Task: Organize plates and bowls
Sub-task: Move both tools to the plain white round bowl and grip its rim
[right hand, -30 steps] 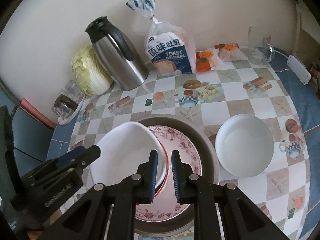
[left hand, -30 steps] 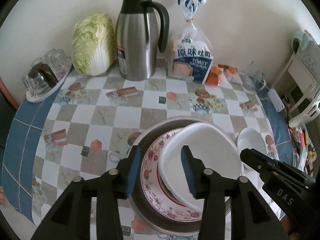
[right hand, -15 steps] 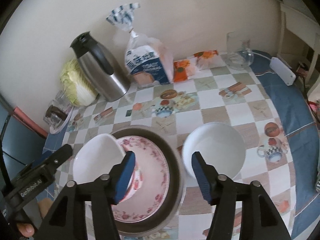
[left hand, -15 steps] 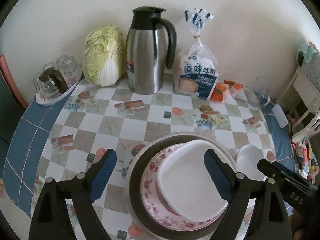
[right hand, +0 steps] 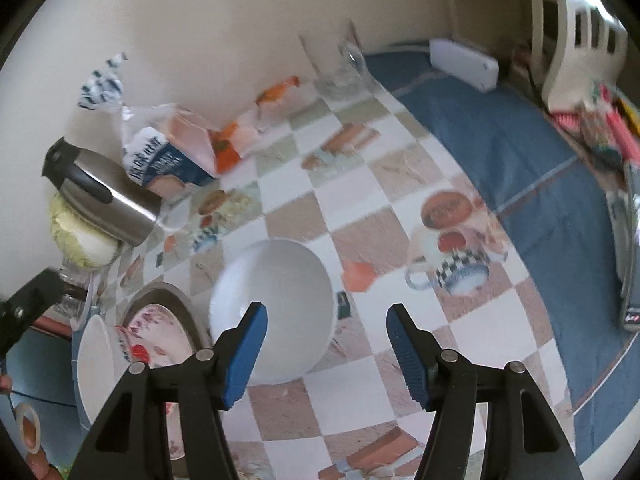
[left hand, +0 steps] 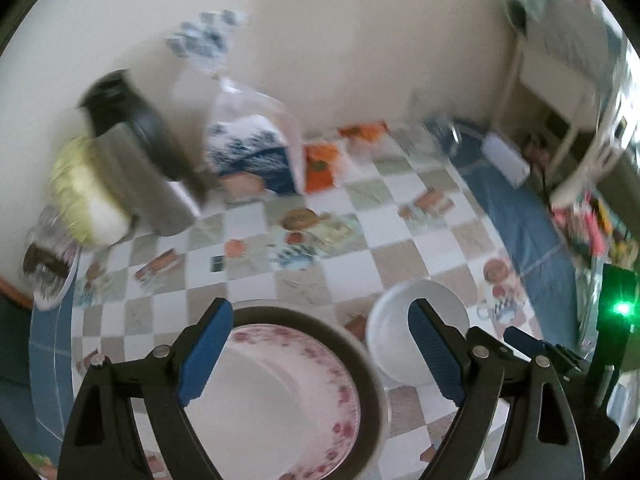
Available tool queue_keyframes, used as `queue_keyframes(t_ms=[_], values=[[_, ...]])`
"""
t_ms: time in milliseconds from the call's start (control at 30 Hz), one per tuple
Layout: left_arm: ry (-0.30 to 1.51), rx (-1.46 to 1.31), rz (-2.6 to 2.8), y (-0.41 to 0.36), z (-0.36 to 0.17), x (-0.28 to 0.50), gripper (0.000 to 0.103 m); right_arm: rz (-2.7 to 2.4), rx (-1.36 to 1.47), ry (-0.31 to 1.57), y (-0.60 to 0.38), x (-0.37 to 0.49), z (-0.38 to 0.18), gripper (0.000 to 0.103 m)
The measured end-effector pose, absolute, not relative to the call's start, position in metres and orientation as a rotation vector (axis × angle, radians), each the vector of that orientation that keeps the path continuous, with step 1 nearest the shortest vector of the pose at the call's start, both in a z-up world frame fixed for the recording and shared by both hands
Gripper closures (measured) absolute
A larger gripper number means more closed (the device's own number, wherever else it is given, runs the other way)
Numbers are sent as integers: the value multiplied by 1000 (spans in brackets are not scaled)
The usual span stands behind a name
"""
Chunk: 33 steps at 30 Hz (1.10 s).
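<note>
Both grippers are hanging over the checkered tablecloth (right hand: 404, 168), pointing steeply down; left view is blurring. Left gripper (left hand: 320, 354) is standing wide open with nothing between its blue pads (left hand: 204, 354), sitting above the floral plate (left hand: 316, 392), which is lying inside a dark round pan (left hand: 370, 376). Right gripper (right hand: 324, 354) is standing partly open and gripping nothing, its left pad overlapping the white bowl (right hand: 276, 296) on the cloth just beside the pan. A second white bowl (right hand: 94, 364) is leaning tilted on the floral plate's edge in the right view. Steel carafe (right hand: 104, 200), cabbage (right hand: 80, 244) and toast bag (right hand: 168, 156) are lining the wall
</note>
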<state>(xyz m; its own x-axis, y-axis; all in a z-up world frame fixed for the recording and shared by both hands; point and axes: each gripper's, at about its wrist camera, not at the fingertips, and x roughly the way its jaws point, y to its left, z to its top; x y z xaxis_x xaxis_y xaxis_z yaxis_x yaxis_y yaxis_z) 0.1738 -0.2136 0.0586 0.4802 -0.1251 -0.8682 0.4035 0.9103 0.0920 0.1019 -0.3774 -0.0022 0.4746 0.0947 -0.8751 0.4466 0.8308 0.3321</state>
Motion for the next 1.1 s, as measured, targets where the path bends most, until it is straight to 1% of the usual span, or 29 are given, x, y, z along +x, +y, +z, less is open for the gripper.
queue_keyframes(t_ms=[67,100,133,200,267,333,367,467,500,533,567,633,700,767,800,933,1100], values=[[1055,367,-327,-232,44,176,16,-229,583,1092,-381,103,-13,38],[1081,395,-332,-241,32,179,25,-227,584,1096,-380,103,-16,39],[1107,403,-333,-246,23,182,37,-220,592,1101,-381,104,-20,41],[1162,417,-321,-251,5,189,46,-212,601,1106,-380,105,-25,52],[1191,429,-301,-252,-10,194,48,-201,605,1116,-378,107,-31,56],[1221,427,-301,-253,-26,199,53,-191,611,1125,-376,109,-36,60],[1238,421,-298,-254,-33,201,54,-187,611,1129,-374,110,-37,64],[1241,416,-309,-259,-41,205,57,-173,613,1134,-369,114,-41,68],[1246,430,-317,-262,-45,205,65,-170,615,1136,-368,115,-42,74],[1266,419,-328,-264,-48,207,69,-166,616,1137,-368,116,-43,75],[1279,409,-333,-264,-51,209,69,-165,619,1138,-367,117,-44,79],[1292,405,-339,-266,-56,212,76,-172,611,1140,-366,117,-45,83],[1311,387,-351,-266,-60,215,80,-176,614,1136,-368,117,-45,90],[1322,373,-358,-266,-62,216,82,-169,630,1133,-370,116,-47,90],[1323,375,-364,-267,-63,216,86,-167,633,1131,-371,116,-48,90],[1297,406,-371,-271,-62,212,86,-167,637,1125,-371,116,-47,91],[1300,348,-395,-266,-55,212,88,-165,647,1117,-373,114,-47,91]])
